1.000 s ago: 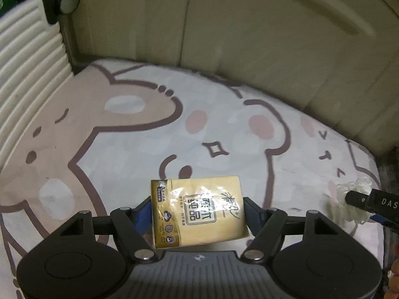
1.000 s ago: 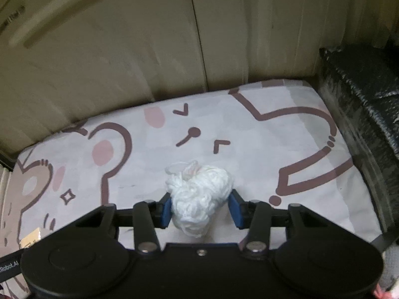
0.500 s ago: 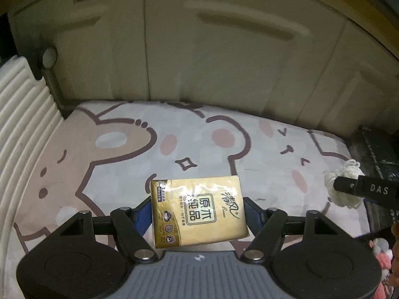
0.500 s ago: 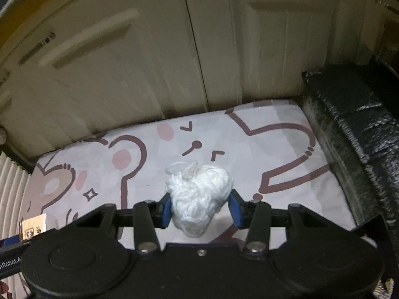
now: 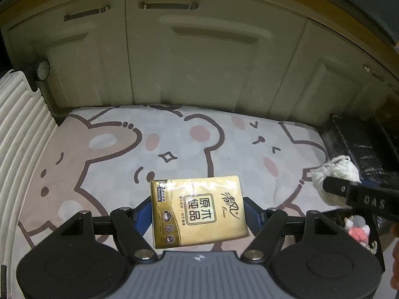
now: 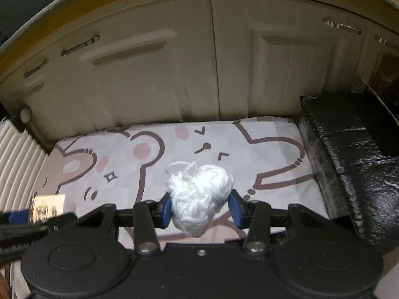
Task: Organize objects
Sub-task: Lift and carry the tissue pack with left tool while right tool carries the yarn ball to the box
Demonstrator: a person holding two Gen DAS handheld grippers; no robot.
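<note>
Gold foil wraps the tissue pack, which sits flat between the blue pads of the left gripper; both pads press on its short edges, so the jaws are clamped on it, and the pack is carried clear of the cartoon-bear mat below. White yarn, wound into a loose ball, fills the gap of the right gripper, whose blue pads squeeze it from either side above the same mat.

Surroundings: cream cabinet doors with metal bar handles close off the far side of the mat. A ribbed white panel borders the mat on the left, and a black crinkled block borders it on the right. Nothing stands between either load and the mat.

View differences: the left wrist view shows the yarn ball at its right edge behind the black finger of the right gripper, plus a small pink and white plush item at the lower right, which the right wrist view does not show. The right wrist view shows the tissue pack at its left edge, blurred.
</note>
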